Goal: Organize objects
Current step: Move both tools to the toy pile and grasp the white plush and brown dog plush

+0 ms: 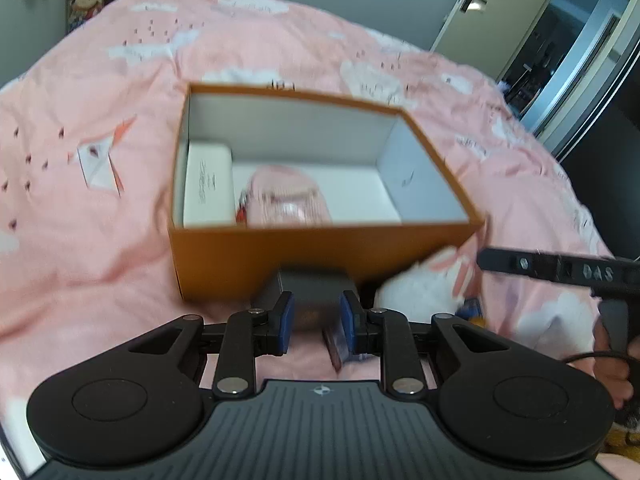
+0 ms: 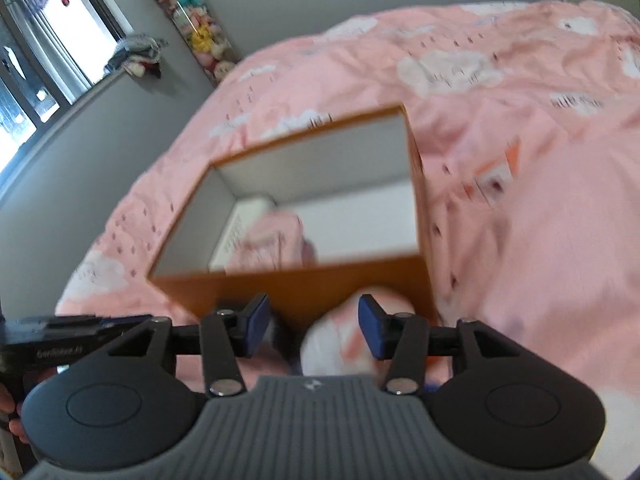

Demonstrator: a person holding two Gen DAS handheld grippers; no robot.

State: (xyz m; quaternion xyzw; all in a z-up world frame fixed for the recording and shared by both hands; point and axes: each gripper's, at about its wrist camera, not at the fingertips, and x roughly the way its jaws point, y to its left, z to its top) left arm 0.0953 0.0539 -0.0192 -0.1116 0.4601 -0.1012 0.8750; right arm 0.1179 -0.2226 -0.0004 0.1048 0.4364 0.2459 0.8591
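An open orange box (image 1: 320,256) with white inner walls sits on the pink bed; it also shows in the right wrist view (image 2: 304,288). Inside lie a white case (image 1: 208,184) at the left and a pink pouch (image 1: 288,200) in the middle. My left gripper (image 1: 316,322) is shut on a dark grey box (image 1: 312,292) just in front of the orange box's near wall. My right gripper (image 2: 314,326) is open, with a white and pink soft object (image 2: 344,340) between its fingers, next to the orange box. That object also shows in the left wrist view (image 1: 420,284).
The pink bedspread (image 1: 100,220) with white clouds covers the bed. A small dark item (image 1: 336,348) lies under the left gripper. Plush toys (image 2: 200,36) hang on the grey wall. A door (image 1: 500,8) stands at the right.
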